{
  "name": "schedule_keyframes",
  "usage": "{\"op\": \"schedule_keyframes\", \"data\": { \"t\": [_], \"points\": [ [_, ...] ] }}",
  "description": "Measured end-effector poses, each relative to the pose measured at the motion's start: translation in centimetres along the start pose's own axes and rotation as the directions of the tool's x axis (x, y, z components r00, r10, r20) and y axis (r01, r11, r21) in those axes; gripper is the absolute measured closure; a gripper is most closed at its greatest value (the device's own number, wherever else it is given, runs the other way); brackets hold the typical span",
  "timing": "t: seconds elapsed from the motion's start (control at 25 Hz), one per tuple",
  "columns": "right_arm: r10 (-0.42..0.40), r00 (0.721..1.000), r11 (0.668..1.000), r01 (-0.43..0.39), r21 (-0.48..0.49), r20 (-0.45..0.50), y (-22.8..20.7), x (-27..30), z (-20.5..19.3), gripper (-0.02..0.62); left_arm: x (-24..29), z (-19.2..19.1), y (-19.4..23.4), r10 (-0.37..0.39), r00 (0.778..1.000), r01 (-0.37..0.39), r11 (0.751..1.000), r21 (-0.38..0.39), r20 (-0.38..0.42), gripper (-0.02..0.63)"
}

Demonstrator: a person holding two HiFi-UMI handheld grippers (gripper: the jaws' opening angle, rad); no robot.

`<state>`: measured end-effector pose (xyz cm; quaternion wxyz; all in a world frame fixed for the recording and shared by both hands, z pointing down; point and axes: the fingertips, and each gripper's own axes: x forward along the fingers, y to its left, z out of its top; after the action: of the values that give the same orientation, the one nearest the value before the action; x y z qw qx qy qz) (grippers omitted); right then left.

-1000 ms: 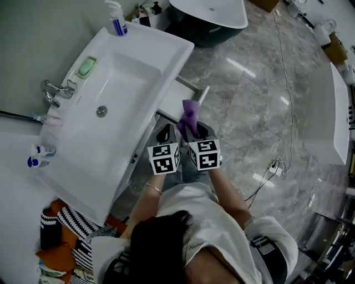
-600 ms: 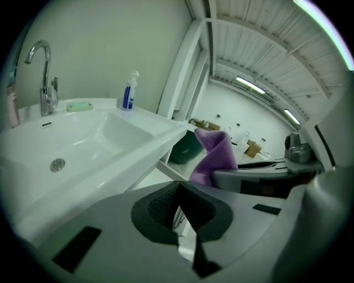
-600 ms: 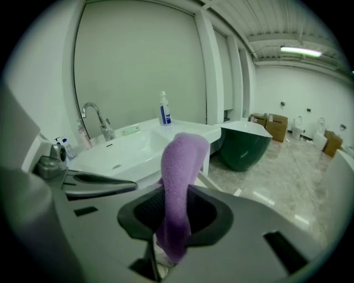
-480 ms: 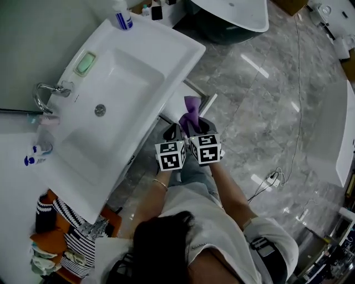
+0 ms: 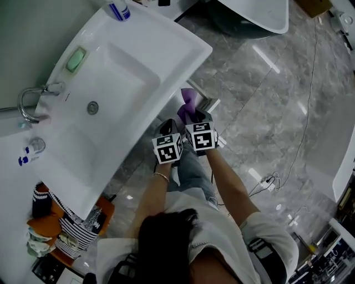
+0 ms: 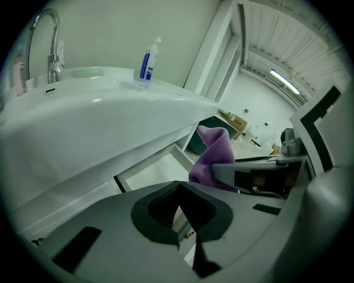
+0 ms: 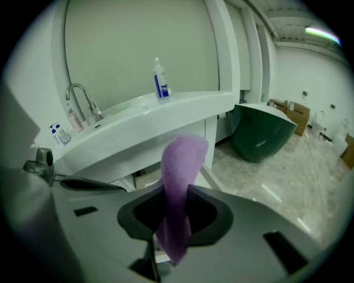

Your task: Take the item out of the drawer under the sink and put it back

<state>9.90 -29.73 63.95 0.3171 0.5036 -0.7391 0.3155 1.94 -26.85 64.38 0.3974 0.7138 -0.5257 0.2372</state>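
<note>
White sink (image 5: pixel 116 77) fills 10 o'clock; its front edge overhangs open drawer (image 5: pixel 209 103) and blocks most of it. Grey marble floor (image 5: pixel 266 111) at 3 o'clock, dark tub (image 7: pixel 260 135) beyond. Pump bottle (image 5: pixel 117 9) and faucet (image 5: pixel 29 102) on sink rim. My right gripper (image 5: pixel 192 115) pinches purple cloth (image 5: pixel 187 100): fuzzy, folded, sticking up at 12 o'clock, over drawer. My left gripper (image 5: pixel 166 128) just beside at 9 o'clock, jaws pressed together, nothing between. Drawer contents hidden.

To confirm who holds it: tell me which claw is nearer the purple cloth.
Right. The right claw is shut on the cloth, which sticks up between its jaws. The left claw is beside it, to its left, shut and empty.
</note>
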Motion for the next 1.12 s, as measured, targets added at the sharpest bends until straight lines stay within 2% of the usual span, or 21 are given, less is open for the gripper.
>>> {"op": "schedule_keyframes", "data": {
  "t": [0.28, 0.68, 0.92, 1.12],
  "points": [
    [0.065, 0.991, 0.998, -0.067, -0.015, -0.119, -1.2, 4.7, -2.2, 0.502, 4.5, -1.1, 0.1, 0.034, 0.998, -0.035, 0.999, -0.018, -0.054, 0.603],
    [0.141, 0.973, 0.99, -0.143, 0.003, -0.184, -1.5, 11.2, -3.8, 0.502, 9.7, -1.9, 2.7, 0.087, 0.992, -0.094, 0.992, -0.086, -0.089, 0.603],
    [0.158, 0.963, 0.987, -0.158, 0.017, -0.219, -2.0, 13.9, -4.1, 0.499, 11.8, -2.4, 3.7, 0.1, 0.988, -0.113, 0.987, -0.111, -0.118, 0.603],
    [0.156, 0.947, 0.987, -0.163, -0.002, -0.282, -2.0, 15.6, -4.6, 0.494, 13.1, -3.4, 4.7, 0.106, 0.985, -0.131, 0.974, -0.186, -0.138, 0.603]
  ]
}}
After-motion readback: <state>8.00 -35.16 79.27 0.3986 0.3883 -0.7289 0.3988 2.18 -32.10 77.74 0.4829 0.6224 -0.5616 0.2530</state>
